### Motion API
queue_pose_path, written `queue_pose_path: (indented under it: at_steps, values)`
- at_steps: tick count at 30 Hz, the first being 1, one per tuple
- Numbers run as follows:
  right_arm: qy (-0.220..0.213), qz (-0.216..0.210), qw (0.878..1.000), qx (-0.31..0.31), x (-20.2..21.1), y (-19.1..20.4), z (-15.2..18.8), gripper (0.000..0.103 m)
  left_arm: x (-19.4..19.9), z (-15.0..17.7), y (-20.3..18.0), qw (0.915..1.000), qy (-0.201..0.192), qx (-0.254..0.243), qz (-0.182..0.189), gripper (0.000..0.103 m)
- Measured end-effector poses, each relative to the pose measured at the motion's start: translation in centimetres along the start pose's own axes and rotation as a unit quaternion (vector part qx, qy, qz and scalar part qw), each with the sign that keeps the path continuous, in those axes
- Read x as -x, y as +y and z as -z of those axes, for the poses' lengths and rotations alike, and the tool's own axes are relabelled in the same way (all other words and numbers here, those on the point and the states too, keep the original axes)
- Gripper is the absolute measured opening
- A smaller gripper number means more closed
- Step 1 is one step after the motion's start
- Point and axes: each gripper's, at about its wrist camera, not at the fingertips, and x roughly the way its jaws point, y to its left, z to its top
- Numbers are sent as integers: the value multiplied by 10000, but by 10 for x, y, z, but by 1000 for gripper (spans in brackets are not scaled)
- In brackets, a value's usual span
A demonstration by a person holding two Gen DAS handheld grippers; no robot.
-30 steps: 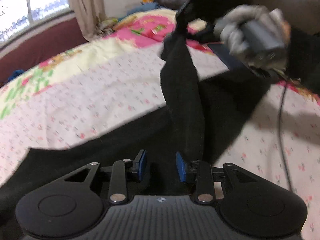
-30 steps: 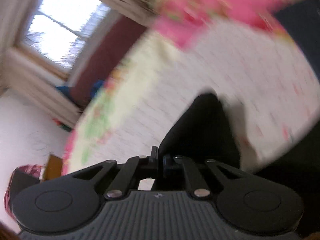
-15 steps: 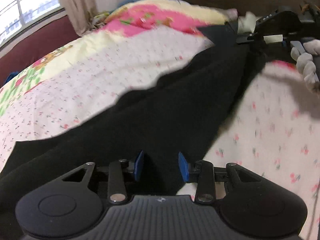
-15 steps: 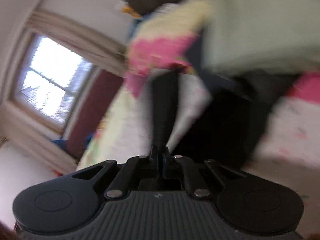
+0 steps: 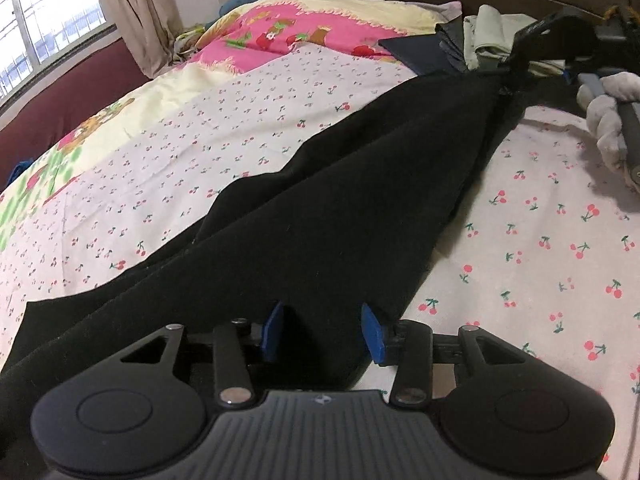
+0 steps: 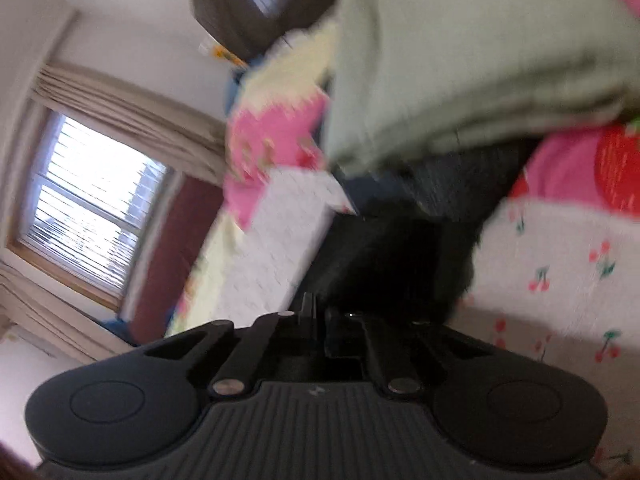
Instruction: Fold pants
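Black pants (image 5: 340,200) lie stretched across the cherry-print bedsheet (image 5: 540,240), running from the near left to the far right. My left gripper (image 5: 322,330) is open, its blue pads on either side of a fold of the pants at the near end. My right gripper (image 5: 508,68) shows at the far right of the left wrist view, shut on the far end of the pants just above the bed. In the blurred right wrist view my right gripper (image 6: 318,316) is closed, with black pants (image 6: 384,256) cloth in front of it.
Folded grey-green (image 5: 488,36) and dark garments (image 5: 420,50) lie stacked at the head of the bed, close to the right gripper; they fill the top of the right wrist view (image 6: 460,72). A window (image 5: 40,12) and curtain (image 5: 136,12) stand at the far left.
The right gripper has swung the held pant end from up in the air down and to the right, laying the pants flat over the sheet. The left gripper stays open at the near end.
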Motion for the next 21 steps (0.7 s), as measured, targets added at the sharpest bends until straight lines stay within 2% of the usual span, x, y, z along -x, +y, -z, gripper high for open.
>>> queue_pose_path:
  at_steps: [3,7,11,14,17,18,19,20,21]
  values:
    - [-113,90,9998,167,7,-1,5,5,-1,0,-2,10000,-33,-45,45,57]
    - [103,638,9979,-108,-15,-25,13,5,-6,1,-6,9999,-1,-98,34,58]
    - [12,461,9988,-148,-11,-21,8,5,-6,0,-4,9999,13,-129,76,58]
    - [-46,593,9982,2,-9,-16,1,7,-7,-1,-4,9998,6,-157,81,59]
    - [55,735,9972,-128,-1,-22,3,16,-7,0,-5,9999,-62,-111,104,59]
    - [86,731,9971,-187,5,-21,5,24,-7,-1,-4,9999,-82,-78,112,59]
    - [99,715,9971,-242,11,-20,6,38,-8,-1,-4,9999,-106,-35,123,59]
    - [82,681,9972,-287,21,-19,10,46,-8,-1,-4,9998,-117,-7,138,59]
    - [29,648,9974,-309,31,-17,14,59,-8,-1,-4,9998,-131,9,152,59]
